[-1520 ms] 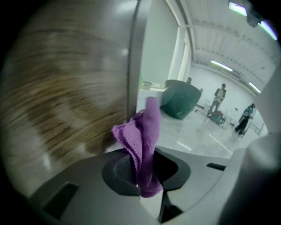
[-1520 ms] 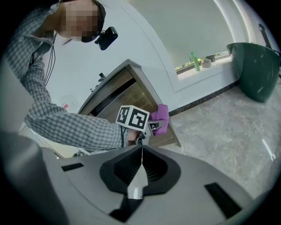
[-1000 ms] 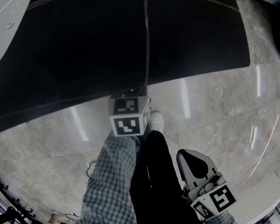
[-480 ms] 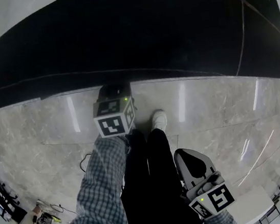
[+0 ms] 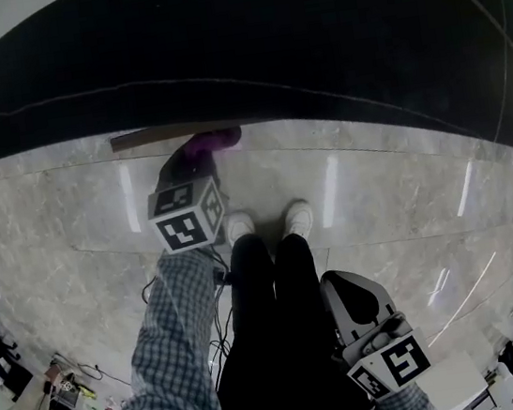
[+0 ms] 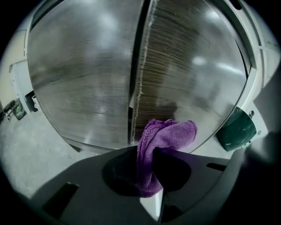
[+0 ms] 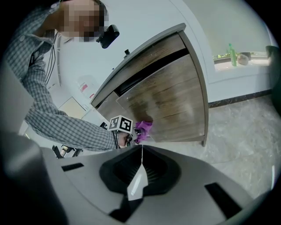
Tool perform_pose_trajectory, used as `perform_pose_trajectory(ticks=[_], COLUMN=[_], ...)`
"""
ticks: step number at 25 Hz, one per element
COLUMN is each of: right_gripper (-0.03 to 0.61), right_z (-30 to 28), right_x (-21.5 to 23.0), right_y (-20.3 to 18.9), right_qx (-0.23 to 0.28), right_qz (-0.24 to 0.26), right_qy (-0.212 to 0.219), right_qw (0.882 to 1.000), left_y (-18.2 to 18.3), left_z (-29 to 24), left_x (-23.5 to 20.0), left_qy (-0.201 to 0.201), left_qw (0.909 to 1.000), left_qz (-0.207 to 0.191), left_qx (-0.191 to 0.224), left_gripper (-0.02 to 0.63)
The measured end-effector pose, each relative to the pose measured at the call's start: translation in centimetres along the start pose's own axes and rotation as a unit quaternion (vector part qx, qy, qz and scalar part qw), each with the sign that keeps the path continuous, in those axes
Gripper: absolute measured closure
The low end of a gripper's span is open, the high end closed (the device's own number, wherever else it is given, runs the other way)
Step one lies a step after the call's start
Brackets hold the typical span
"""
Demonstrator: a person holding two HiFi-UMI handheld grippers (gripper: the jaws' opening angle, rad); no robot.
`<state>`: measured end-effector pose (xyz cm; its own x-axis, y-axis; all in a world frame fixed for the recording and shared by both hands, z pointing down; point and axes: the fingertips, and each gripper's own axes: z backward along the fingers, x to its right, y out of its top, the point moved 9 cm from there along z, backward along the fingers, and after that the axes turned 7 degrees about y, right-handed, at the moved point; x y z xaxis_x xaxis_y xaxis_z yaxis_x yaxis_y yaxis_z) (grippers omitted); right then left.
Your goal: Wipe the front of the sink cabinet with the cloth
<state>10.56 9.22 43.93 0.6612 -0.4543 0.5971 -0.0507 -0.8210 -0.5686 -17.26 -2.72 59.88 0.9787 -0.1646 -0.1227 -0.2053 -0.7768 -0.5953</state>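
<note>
A: How will the purple cloth (image 6: 164,136) handle?
B: Soft, light and floppy, I'd judge. It has a terry pile, so it's not slippery and nothing on it can break. It slumps over itself, so a bunched fold is the place to pinch. The left gripper (image 6: 149,169) has it that way: jaws clamped on the middle, the free end puffing out toward 1 o'clock.
A: Where is it?
B: Low on the sink cabinet front (image 6: 193,74), just right of the vertical seam (image 6: 139,66), and seemingly touching the wood. In the head view it lies at 12 o'clock from the left marker cube (image 5: 187,217).
A: And the right gripper (image 7: 140,154)?
B: Jaws pressed together on nothing, at 5 o'clock in the head view.
A: Count?
B: One cloth, two grippers, two door panels.
</note>
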Motion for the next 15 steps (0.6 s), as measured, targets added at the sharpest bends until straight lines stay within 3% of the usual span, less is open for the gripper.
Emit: perform_pose_trajectory(ticks=[8, 15], right_gripper=[0.56, 0.56], right_z=[-1.1, -0.2], right_x=[-2.4, -6.2], right_y=[0.4, 3.6], right_qx=[-0.002, 0.011], right_qz=[0.013, 0.041], right_qy=[0.006, 0.01], right_qw=[1.0, 0.999], left_y=[0.1, 1.1], left_z=[2.8, 10.3], left_x=[-3.8, -5.2], left_qy=[0.017, 0.009], left_qw=[0.9996, 0.9999], left_qz=[0.019, 0.009], left_qx=[0.009, 0.0], left_gripper=[0.545, 0.545])
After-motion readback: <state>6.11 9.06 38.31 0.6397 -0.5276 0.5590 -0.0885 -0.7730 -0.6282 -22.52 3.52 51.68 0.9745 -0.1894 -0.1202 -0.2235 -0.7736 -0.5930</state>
